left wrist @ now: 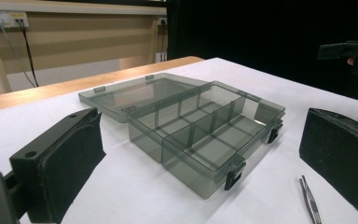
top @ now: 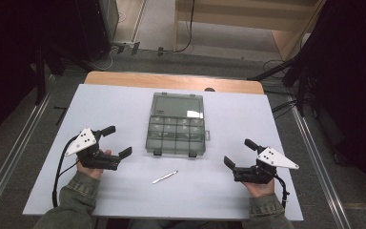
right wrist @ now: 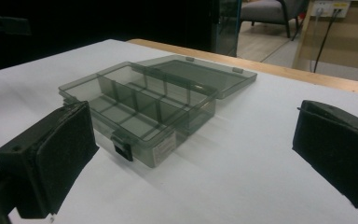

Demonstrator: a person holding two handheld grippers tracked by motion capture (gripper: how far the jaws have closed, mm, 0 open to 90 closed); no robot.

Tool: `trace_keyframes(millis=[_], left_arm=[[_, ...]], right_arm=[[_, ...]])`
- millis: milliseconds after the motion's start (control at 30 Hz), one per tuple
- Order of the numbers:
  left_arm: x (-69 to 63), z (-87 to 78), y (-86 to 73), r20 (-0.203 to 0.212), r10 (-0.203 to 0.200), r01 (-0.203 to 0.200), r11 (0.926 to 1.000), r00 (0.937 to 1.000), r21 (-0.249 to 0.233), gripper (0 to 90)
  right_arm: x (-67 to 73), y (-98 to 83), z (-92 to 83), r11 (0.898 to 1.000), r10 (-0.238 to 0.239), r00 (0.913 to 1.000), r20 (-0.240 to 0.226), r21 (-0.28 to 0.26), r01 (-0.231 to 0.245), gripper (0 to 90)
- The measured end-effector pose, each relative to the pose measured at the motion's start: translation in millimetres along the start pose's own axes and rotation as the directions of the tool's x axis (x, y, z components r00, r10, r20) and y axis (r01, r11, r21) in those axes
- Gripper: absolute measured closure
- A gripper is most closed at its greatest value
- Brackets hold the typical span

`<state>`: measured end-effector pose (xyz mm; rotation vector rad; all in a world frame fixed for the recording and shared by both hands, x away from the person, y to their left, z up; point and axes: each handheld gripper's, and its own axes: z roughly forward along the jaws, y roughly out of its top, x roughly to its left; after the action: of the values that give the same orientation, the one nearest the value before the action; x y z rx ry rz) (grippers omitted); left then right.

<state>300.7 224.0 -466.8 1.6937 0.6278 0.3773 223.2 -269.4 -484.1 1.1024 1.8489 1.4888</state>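
Two hands come in at the near edge of the white counter (top: 124, 102), each holding a gripper. At about 8 o'clock from the counter's middle, the left gripper (top: 116, 141) has its jaws spread wide with nothing between them. At about 4 o'clock, the right gripper (top: 238, 152) is likewise wide open and empty, and its padded jaws frame bare counter in the right gripper view. Between the two, near 6 o'clock, lies a slim metal tool (top: 165, 177), possibly tweezers, though it is too small to tell for sure. A smoky grey compartment box (top: 176, 135) sits at the centre, its lid (top: 178, 105) folded flat back toward 12 o'clock. Its divided cells look empty, and two dark latches hang on its near wall.
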Motion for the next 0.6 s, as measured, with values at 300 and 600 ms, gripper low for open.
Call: trace_keyframes(millis=[300,600], left_arm=[[0.7,0.9,0.1,-0.005,-0.003,0.003,1.0,1.0,-0.002,0.0],[0.5,2.4,-0.3,0.003,-0.002,0.002,1.0,1.0,-0.004,0.0]], right_arm=[[0.4,-1.9,0.0,1.0,0.014,0.9997,-0.017,0.016,-0.014,0.0],[1.3,-1.9,-2.8,1.0,0.019,0.9998,-0.011,0.02,-0.019,0.0]])
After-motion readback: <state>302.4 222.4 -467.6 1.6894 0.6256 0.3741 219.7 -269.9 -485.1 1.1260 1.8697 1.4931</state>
